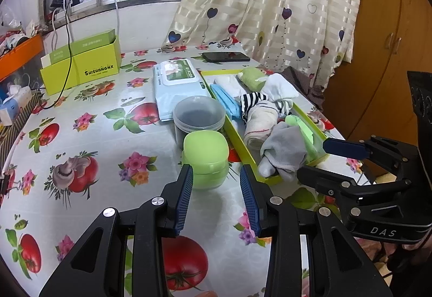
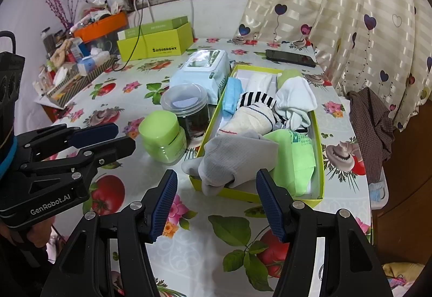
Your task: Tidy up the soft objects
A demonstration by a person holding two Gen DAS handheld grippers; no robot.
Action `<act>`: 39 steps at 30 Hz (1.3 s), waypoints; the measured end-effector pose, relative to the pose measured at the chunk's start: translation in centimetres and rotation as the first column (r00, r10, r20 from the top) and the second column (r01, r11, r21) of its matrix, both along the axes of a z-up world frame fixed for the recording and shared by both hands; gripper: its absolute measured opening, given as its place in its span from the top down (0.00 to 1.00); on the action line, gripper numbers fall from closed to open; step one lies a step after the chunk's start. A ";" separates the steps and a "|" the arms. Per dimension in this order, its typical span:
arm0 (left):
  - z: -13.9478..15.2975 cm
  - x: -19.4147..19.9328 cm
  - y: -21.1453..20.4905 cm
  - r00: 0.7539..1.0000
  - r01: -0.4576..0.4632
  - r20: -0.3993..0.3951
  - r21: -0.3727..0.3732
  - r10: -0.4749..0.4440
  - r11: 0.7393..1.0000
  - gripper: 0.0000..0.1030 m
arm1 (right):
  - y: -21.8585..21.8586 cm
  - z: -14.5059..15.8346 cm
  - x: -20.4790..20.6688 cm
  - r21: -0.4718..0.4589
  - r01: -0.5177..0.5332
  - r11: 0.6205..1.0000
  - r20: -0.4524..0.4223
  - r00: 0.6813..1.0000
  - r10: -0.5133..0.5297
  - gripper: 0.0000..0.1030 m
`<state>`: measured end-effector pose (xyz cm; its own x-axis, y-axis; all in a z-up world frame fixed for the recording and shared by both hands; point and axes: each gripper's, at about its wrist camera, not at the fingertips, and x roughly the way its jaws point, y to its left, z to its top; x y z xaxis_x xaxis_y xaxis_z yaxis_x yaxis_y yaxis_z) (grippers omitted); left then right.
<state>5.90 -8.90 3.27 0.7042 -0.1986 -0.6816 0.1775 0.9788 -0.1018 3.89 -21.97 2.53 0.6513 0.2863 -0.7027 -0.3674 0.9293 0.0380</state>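
A shallow yellow-green tray on the table holds soft things: a grey sock hanging over its near edge, a green packet, a cream rolled towel, a striped sock, a white sock and a blue mask. My right gripper is open and empty, just in front of the grey sock. My left gripper is open and empty, in front of a green jar.
A clear lidded jar and a pack of wet wipes stand left of the tray. A black phone lies behind it. A green box and clutter sit at the far left. A brown cloth hangs at the table's right edge.
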 end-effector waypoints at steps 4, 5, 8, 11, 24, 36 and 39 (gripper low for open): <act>-0.1 0.0 0.0 1.000 0.002 -0.004 0.002 -0.002 1.000 0.64 | -0.1 -0.1 -0.1 -0.001 0.002 1.000 -0.002 1.000 -0.002 0.41; -0.1 0.0 0.0 1.000 0.002 -0.004 0.003 -0.002 1.000 0.64 | 0.0 -0.2 -0.1 -0.002 0.003 1.000 -0.002 1.000 -0.003 0.41; -0.2 0.1 -0.1 1.000 0.001 -0.010 0.003 -0.001 1.000 0.64 | -0.1 -0.2 -0.1 -0.001 0.003 1.000 -0.002 1.000 -0.003 0.41; -0.3 0.1 -0.2 1.000 -0.001 -0.013 0.007 0.001 1.000 0.64 | -0.1 -0.3 0.0 -0.001 0.003 1.000 -0.003 1.000 -0.003 0.41; -0.3 0.1 -0.3 1.000 -0.002 -0.019 0.010 0.003 1.000 0.64 | -0.2 -0.3 0.1 -0.001 0.003 1.000 -0.004 1.000 -0.003 0.41; -0.4 0.1 -0.5 1.000 -0.001 -0.021 0.012 0.002 1.000 0.64 | -0.2 -0.3 0.1 -0.001 0.003 1.000 -0.005 1.000 -0.003 0.41; -0.4 0.1 -0.6 1.000 -0.002 -0.017 0.015 0.002 1.000 0.64 | -0.3 -0.3 0.0 -0.001 0.003 1.000 -0.005 1.000 -0.003 0.41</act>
